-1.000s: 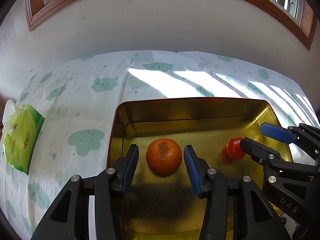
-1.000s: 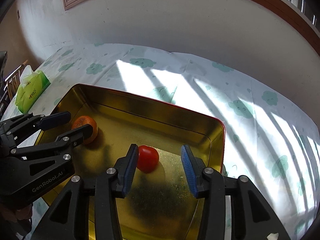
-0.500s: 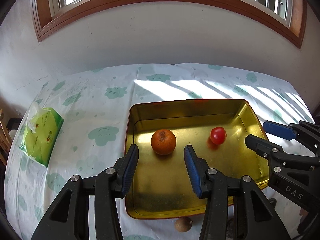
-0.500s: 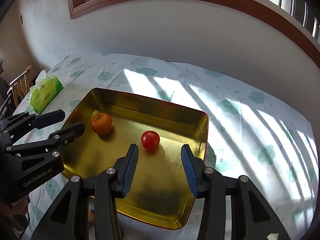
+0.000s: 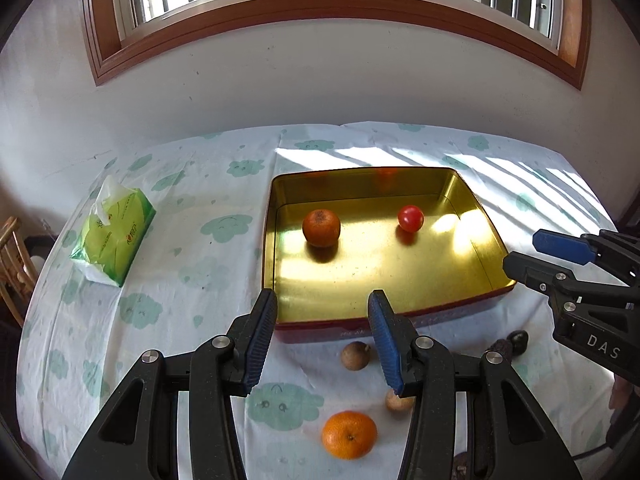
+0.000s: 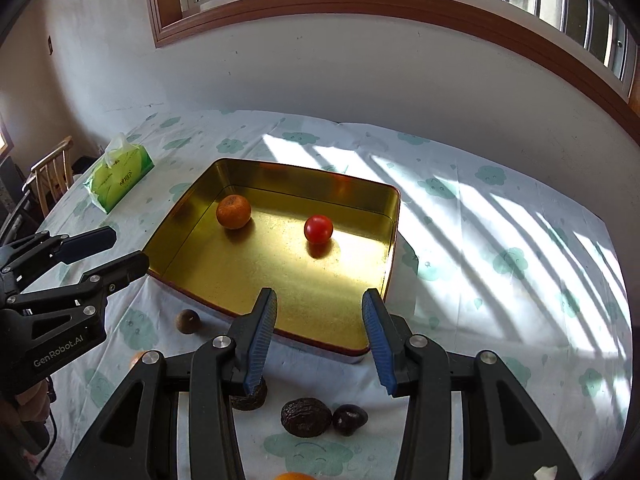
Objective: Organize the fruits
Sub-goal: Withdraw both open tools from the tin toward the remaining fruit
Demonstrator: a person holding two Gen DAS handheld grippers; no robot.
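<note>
Hovering with both grippers (image 5: 322, 340) (image 6: 318, 336) wide open and empty, needing slow aiming at the orange (image 5: 349, 435) at 6 o'clock.

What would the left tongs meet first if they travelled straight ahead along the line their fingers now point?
Probably the near wall of the gold tray, since the open left tongs point right at it. If they pass above the rim, the orange inside comes next. Their height is hard to judge here.

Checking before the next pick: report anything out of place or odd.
Nothing damaged or spilled. An orange, two brown round fruits and dark wrinkled fruits lie on the tablecloth, outside the gold tray.
</note>
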